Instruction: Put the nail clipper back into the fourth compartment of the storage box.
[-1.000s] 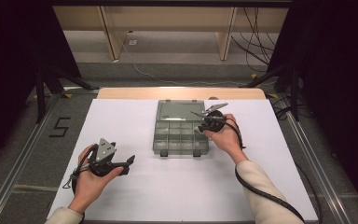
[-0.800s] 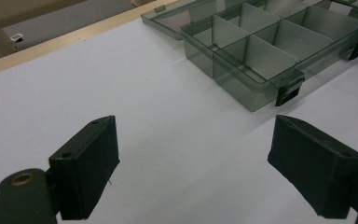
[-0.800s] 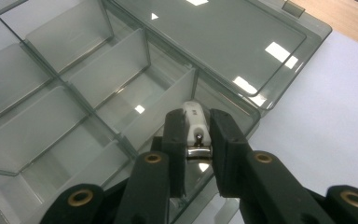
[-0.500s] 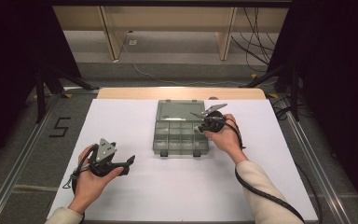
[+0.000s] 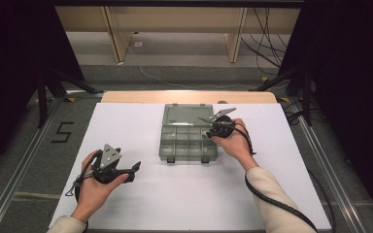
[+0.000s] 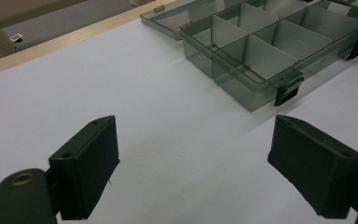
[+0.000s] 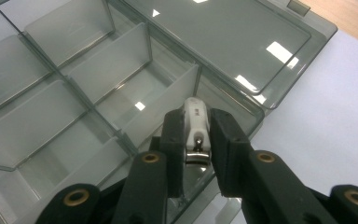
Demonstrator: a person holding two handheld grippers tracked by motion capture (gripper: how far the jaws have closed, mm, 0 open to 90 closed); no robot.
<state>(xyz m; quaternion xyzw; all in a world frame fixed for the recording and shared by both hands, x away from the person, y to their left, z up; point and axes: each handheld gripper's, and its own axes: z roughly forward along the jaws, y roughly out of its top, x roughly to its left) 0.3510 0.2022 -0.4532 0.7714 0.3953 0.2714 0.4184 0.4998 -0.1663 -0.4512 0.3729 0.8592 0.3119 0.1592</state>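
A person at a white desk (image 5: 184, 194) works two hand-held grippers beside an open clear organizer box (image 5: 188, 141).

Nearest, the left hand-held gripper (image 5: 137, 167) rests low over the desk at the person's left, its jaws spread wide with nothing between them; in its own view the box's front corner and black latches (image 6: 286, 91) lie ahead to the right, well apart from it. Farther on, the right hand-held gripper (image 5: 209, 121) hangs over the box's right side, its jaws narrow and pinching a small white nail clipper (image 7: 196, 133) with a metal end, and they have just been opening slightly. The clipper sits above a compartment by the box's right wall. The lid (image 7: 242, 42) lies flat beyond.
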